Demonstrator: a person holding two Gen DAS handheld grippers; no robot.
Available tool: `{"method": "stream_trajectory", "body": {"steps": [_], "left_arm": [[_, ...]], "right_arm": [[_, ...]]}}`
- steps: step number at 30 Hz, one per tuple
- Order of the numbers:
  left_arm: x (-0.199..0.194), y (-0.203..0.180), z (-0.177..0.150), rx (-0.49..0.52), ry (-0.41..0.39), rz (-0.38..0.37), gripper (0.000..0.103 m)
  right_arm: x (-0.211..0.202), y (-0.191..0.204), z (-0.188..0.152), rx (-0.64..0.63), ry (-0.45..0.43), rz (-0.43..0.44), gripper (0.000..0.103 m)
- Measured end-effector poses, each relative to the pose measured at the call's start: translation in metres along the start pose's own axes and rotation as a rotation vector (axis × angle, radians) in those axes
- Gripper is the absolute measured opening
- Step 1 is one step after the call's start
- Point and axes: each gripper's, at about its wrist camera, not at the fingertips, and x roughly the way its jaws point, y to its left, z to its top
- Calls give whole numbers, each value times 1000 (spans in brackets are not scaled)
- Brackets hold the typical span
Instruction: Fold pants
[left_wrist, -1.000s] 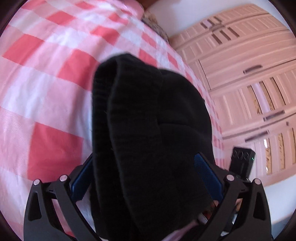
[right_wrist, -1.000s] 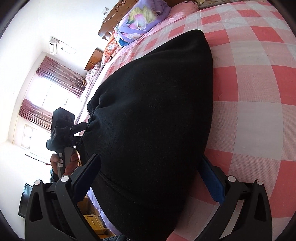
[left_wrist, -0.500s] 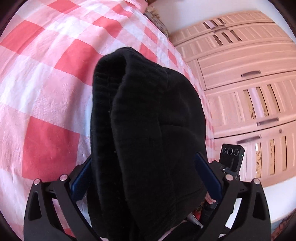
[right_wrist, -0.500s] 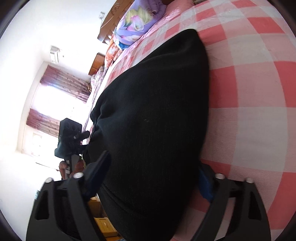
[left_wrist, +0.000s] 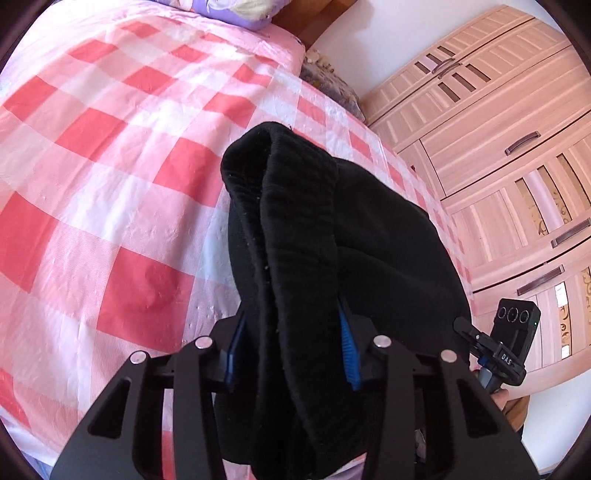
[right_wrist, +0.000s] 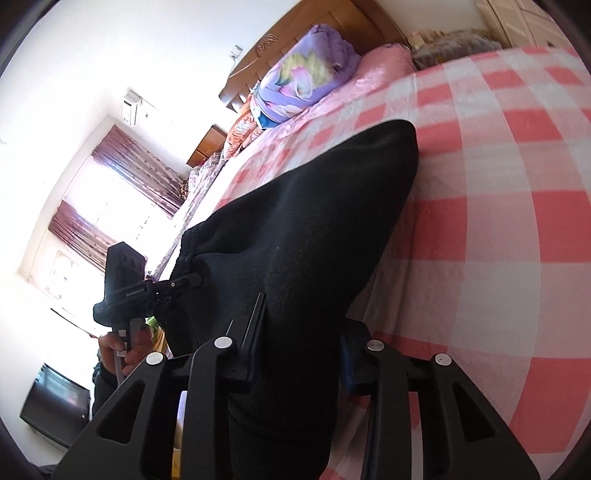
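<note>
Both ends of the black pants (left_wrist: 332, 251) pinched and lifted clear of the bed (left_wrist: 110, 177), presumably to carry one end over the other for a fold. Left gripper (left_wrist: 291, 343) closed down onto a thick bunch of ribbed fabric, blue pads pressing into the cloth on either side; looks like a cuff or waistband edge, doubled over, cannot tell which. Right gripper (right_wrist: 303, 350) likewise clamped tight on the pants (right_wrist: 303, 240), jaws nearly together with the cloth squeezed between. In the right wrist view, the left gripper (right_wrist: 177, 284) biting a gathered, elasticated edge at the near side of the bed.

Garment hanging between the two grips just above the checked pink sheet, near the bed's edge, bulk sagging toward the mattress. Long axis running away from each camera toward the headboard (right_wrist: 314, 48) and purple quilt (right_wrist: 303, 81), far tip tapering to a narrow folded end. Held high and taut probably to keep layers aligned; a slack grip would likely let the layers slip apart.
</note>
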Motion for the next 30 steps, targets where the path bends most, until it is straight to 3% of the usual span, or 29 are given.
{"method": "stream_trajectory", "body": {"steps": [7, 12, 19, 21, 22, 24, 25, 26, 27, 28, 30], "left_arm": [[-22, -45, 15, 71, -63, -40, 41], [-7, -83, 49, 120, -107, -67, 41], [72, -127, 102, 185, -111, -109, 42], [107, -133, 110, 168, -108, -92, 48], [123, -131, 113, 152, -94, -71, 52], [152, -123, 115, 113, -69, 41, 72], [159, -115, 115, 86, -74, 95, 77], [157, -106, 113, 52, -90, 53, 86], [151, -99, 111, 22, -117, 29, 88], [142, -96, 108, 9, -151, 45, 88], [110, -104, 98, 37, -300, 172, 87]], "right_arm": [[-27, 20, 26, -99, -74, -37, 33], [-54, 7, 62, -118, -149, -81, 33], [-78, -54, 107, -92, -195, -201, 33], [-68, -80, 114, -60, -162, -222, 34], [-63, -97, 115, -32, -135, -242, 37], [-48, -130, 113, 35, -51, -349, 41], [-49, -144, 108, 92, -40, -307, 50], [-57, -147, 103, 105, -81, -290, 58], [-69, -144, 97, 91, -144, -322, 75], [-78, -139, 94, 65, -192, -344, 82], [-92, -127, 91, 9, -262, -316, 83]]}}
